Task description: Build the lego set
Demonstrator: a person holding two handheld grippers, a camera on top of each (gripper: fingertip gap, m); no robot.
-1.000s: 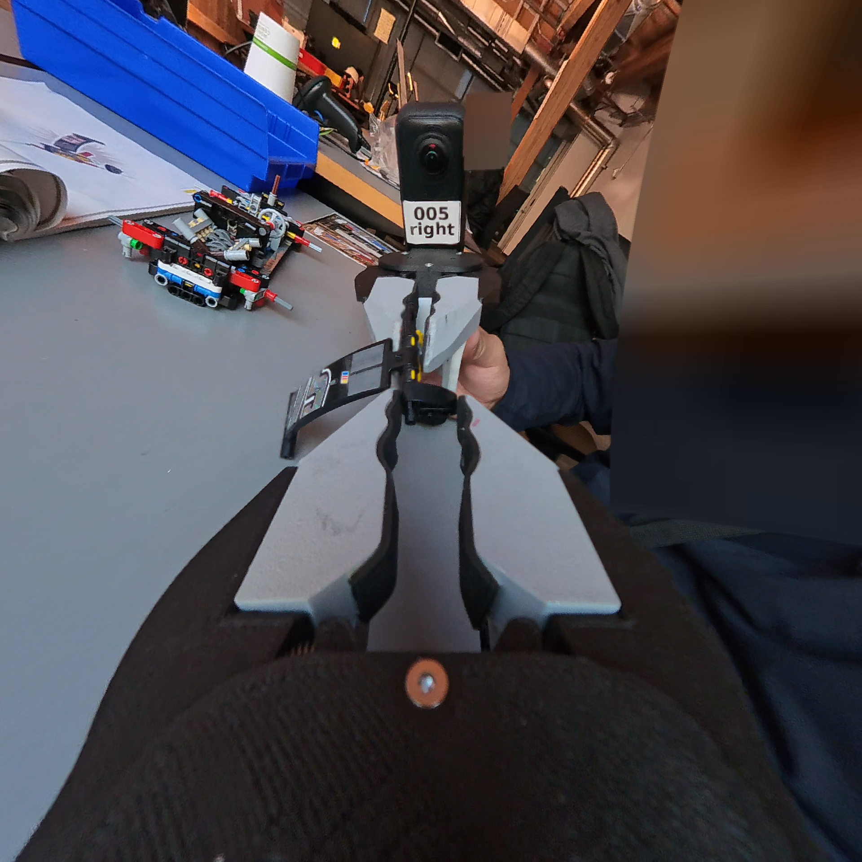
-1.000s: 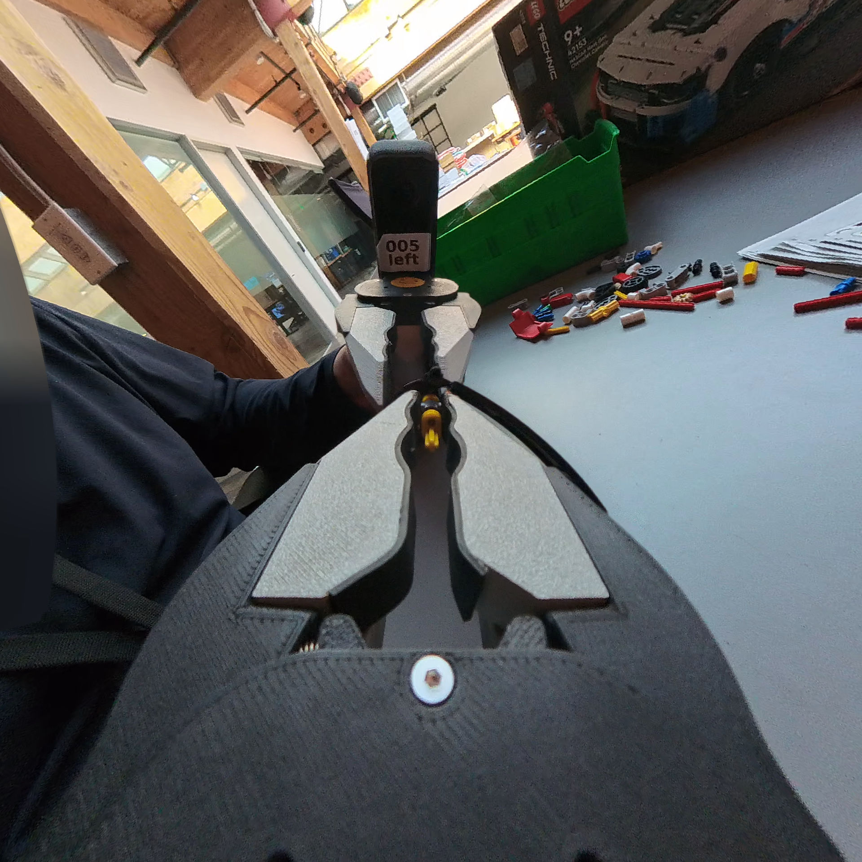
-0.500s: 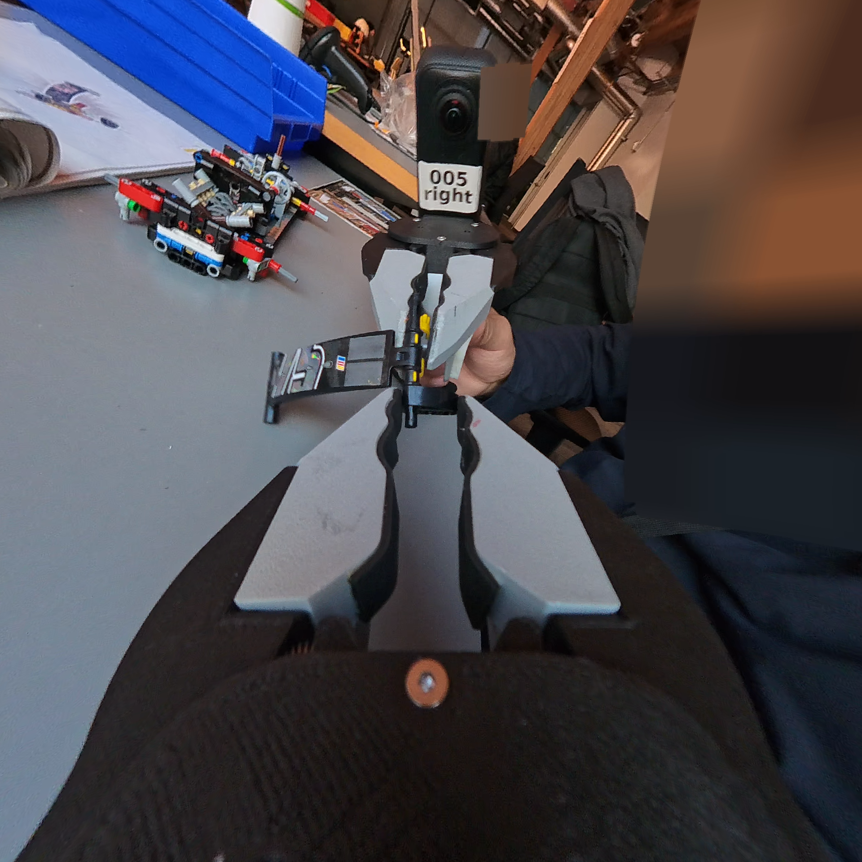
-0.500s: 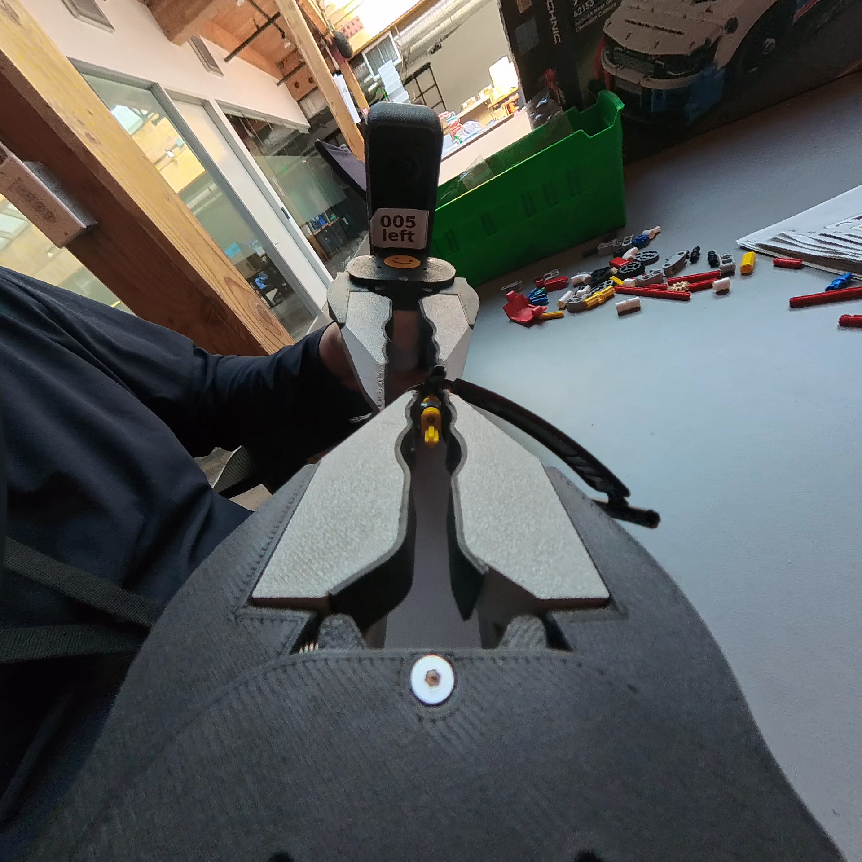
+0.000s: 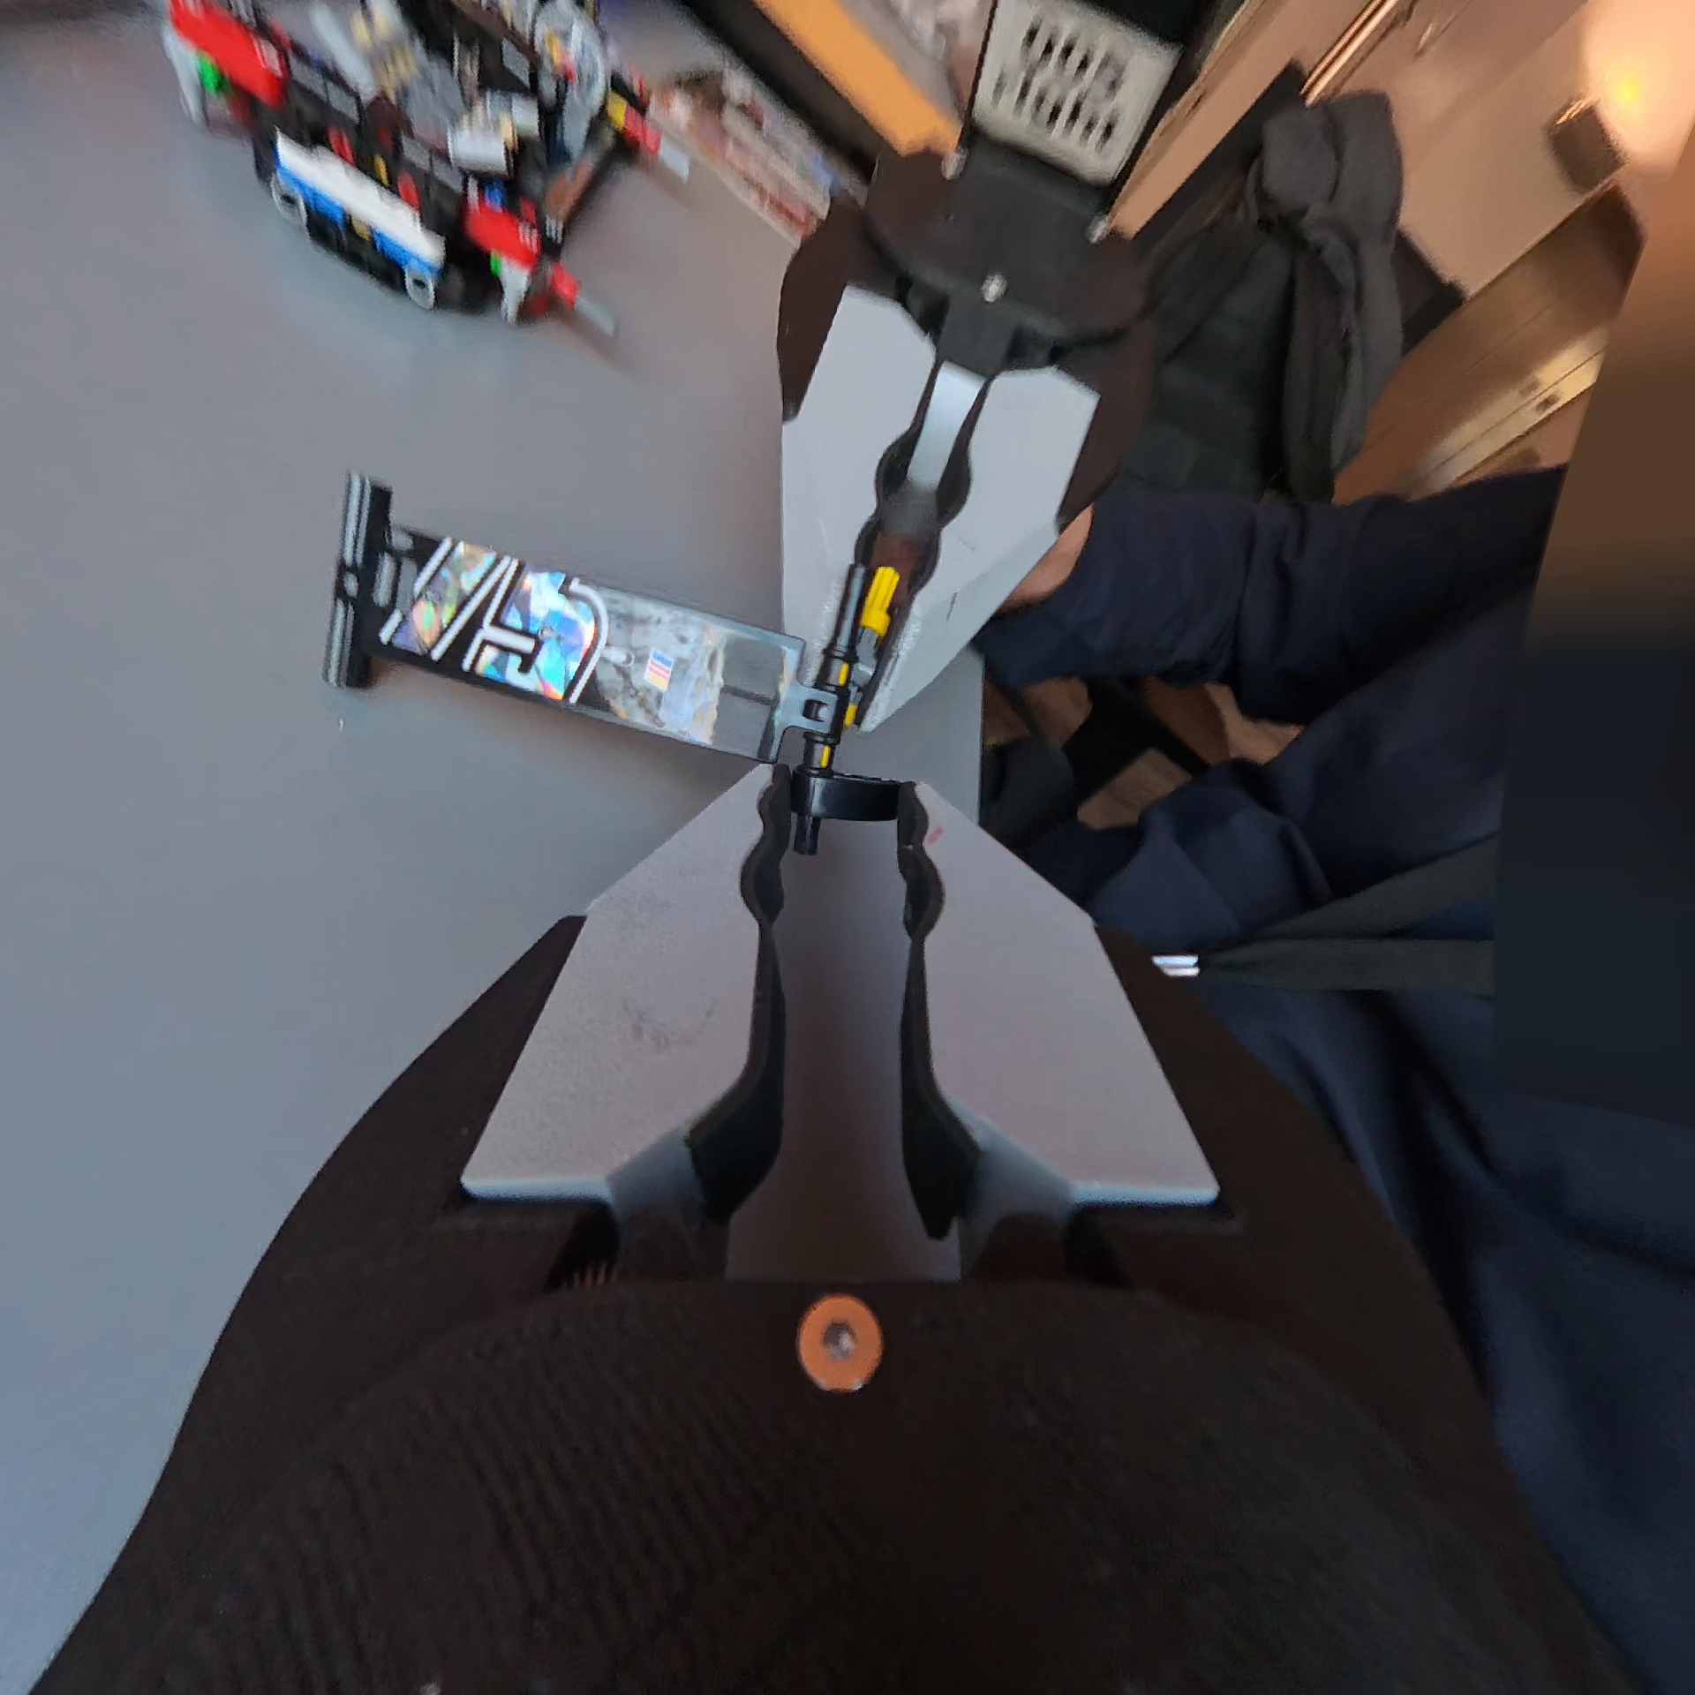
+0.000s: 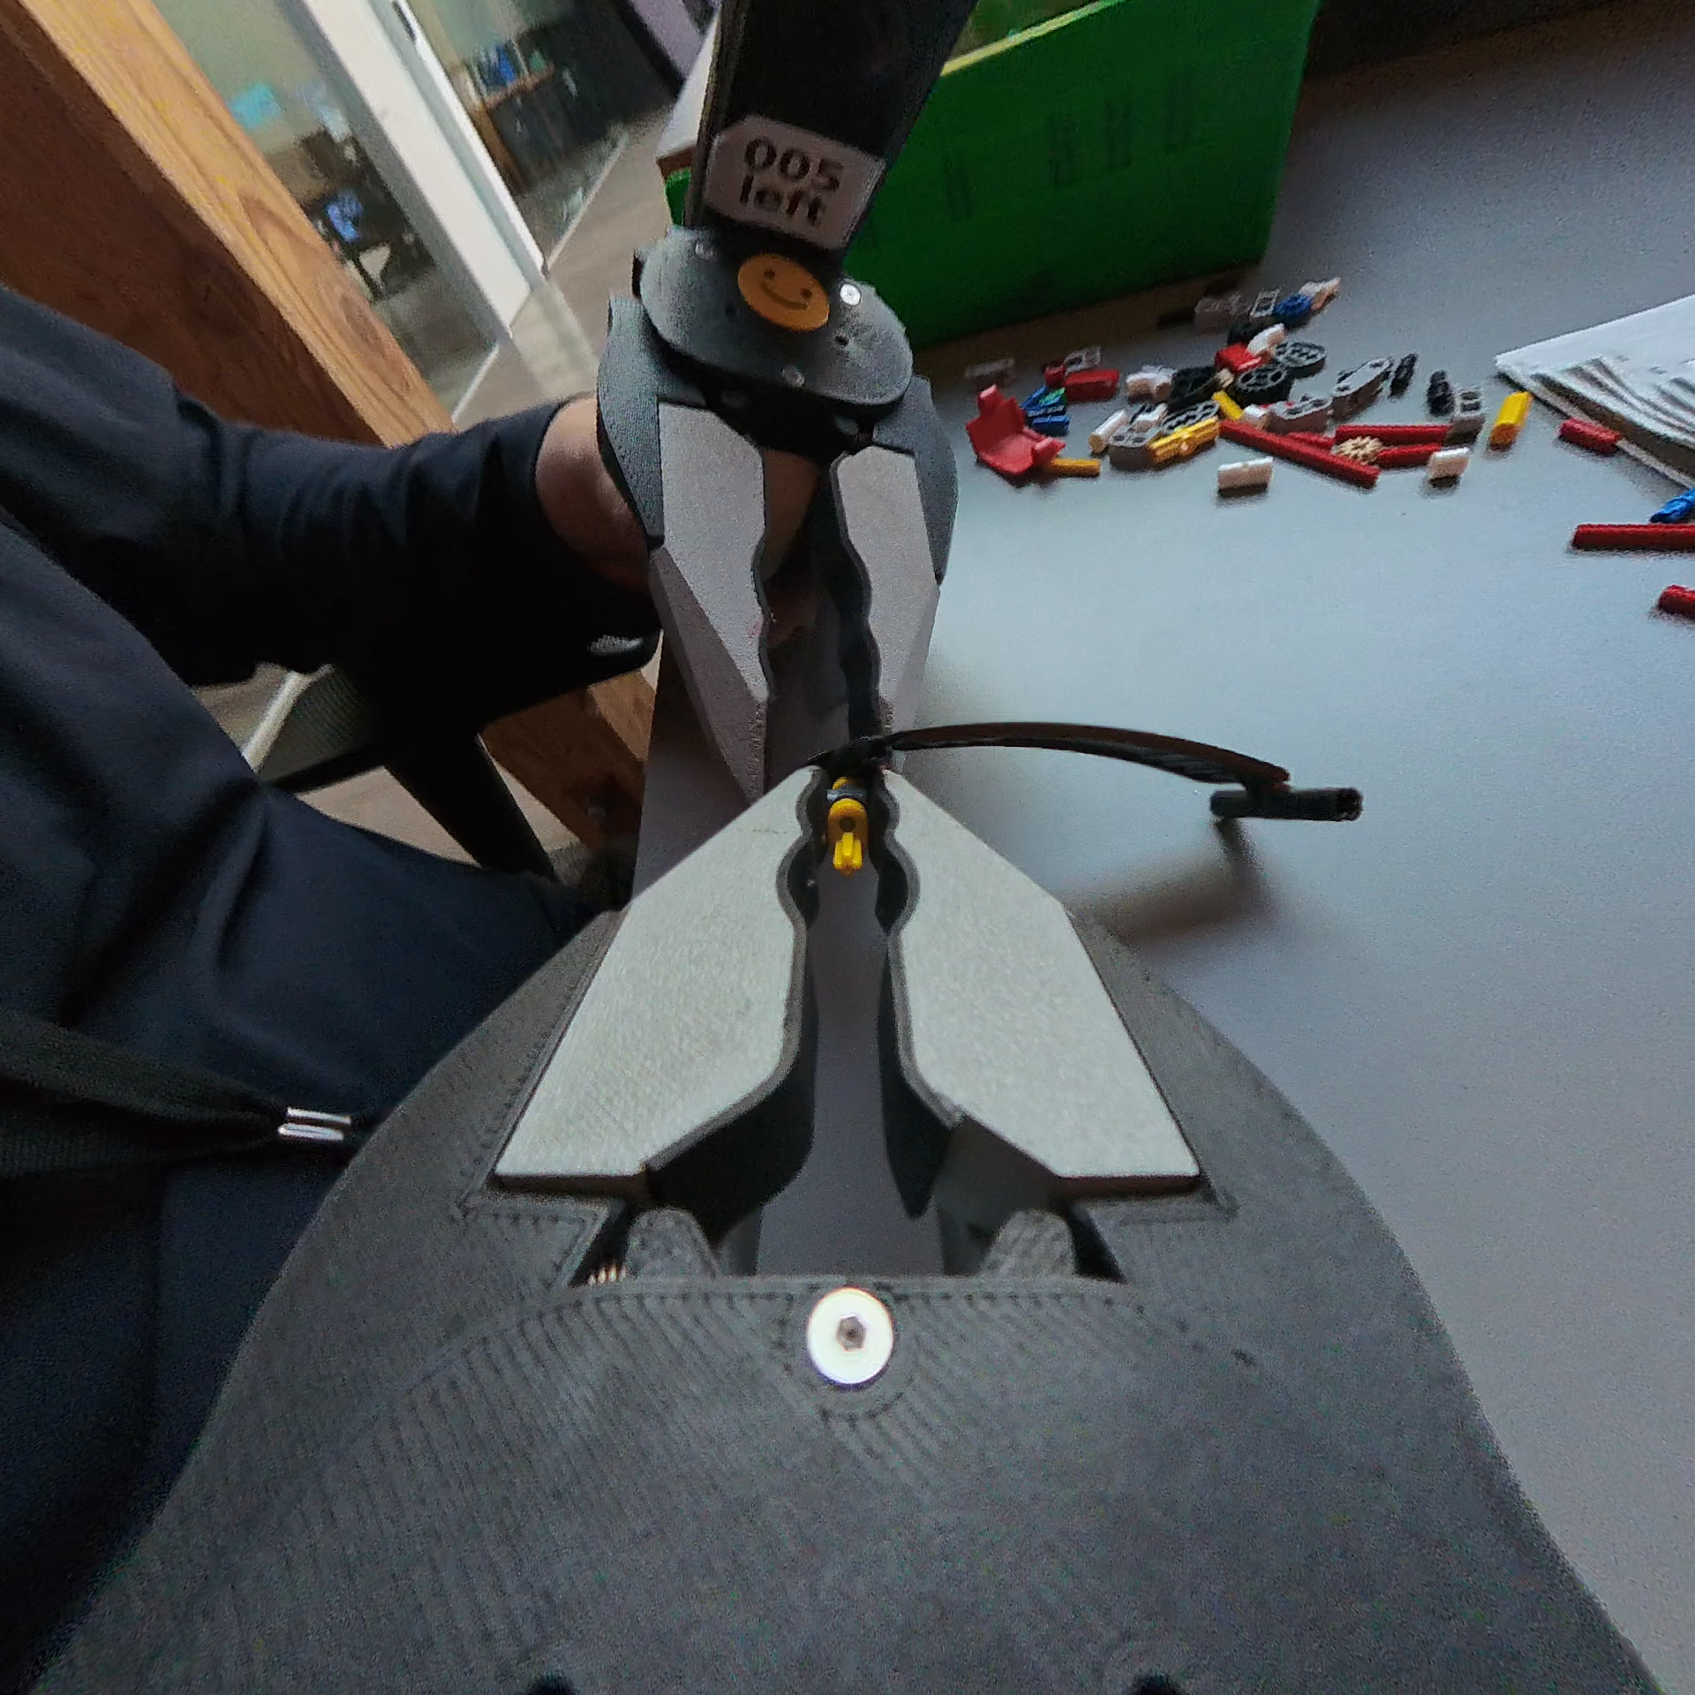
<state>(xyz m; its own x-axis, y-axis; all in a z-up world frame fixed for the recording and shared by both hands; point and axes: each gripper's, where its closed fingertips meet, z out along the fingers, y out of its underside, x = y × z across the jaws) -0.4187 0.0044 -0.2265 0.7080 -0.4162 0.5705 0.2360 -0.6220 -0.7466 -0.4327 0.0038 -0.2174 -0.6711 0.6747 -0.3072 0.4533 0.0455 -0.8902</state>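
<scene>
1. Gripping: left gripper (image 5: 844,807) narrow, clamped on black connector (image 5: 848,796); right gripper (image 6: 848,807) nearly closed on yellow pin (image 6: 846,830) of black wing panel (image 5: 569,633).
2. Green bin (image 6: 1082,174): contents hidden.
3. Grey table (image 6: 1376,1009): loose bricks (image 6: 1238,413), part-built model (image 5: 404,156); wooden beam (image 6: 138,229), glass wall behind.

Far ahead-left of the left claw (image 5: 839,798), the brick model (image 5: 394,165) is motion-blurred and cut by the top edge. Beyond the right claw (image 6: 848,807), the green bin (image 6: 1091,156) is cropped above, and loose bricks (image 6: 1238,413) are too small to identify.
</scene>
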